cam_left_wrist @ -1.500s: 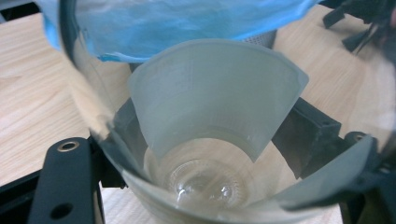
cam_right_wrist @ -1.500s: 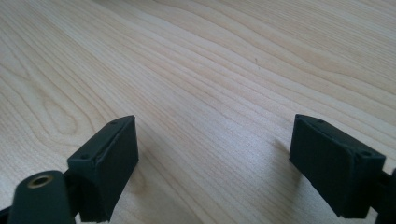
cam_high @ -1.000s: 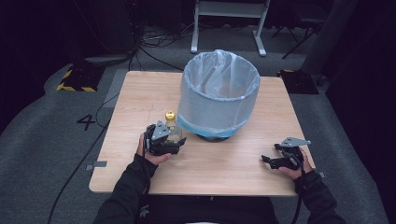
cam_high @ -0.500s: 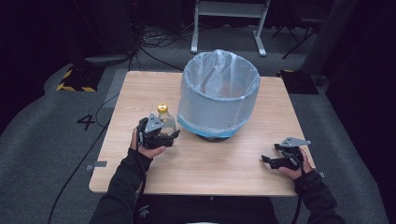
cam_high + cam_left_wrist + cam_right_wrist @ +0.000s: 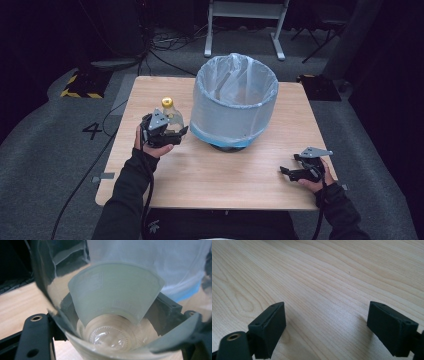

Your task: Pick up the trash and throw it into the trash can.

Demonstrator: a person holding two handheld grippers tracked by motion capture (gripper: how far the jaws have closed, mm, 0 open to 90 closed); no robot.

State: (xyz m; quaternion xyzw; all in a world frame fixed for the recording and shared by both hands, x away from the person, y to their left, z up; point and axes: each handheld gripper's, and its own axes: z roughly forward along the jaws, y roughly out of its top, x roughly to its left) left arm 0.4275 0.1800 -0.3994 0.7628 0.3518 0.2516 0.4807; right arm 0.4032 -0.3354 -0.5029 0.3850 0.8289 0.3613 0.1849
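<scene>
High view first: the left gripper holds a clear plastic bottle with a gold cap, raised off the table and standing roughly upright just beside the left wall of the bin, a round bin lined with a pale blue bag. A second ago the bottle sat low at the bin's foot, with little more than its cap visible past the gripper; half a second ago it had begun to rise, and now it is clearly higher and a little farther from the person. That suggests the pick is done and the carry toward the bin's open mouth is under way, though the bottle is not yet level with the rim. The right gripper rests near the table's right front corner, well apart from the bin, where it was in both earlier pictures. Left gripper view: the bottle sits very close, its ribbed base toward the lens and a pale label wrapped around it; the black jaws press on it from either side, closed on its body. Behind it are the blue liner and the wood. Right gripper view: the jaws stand wide apart over bare table, holding nothing.
</scene>
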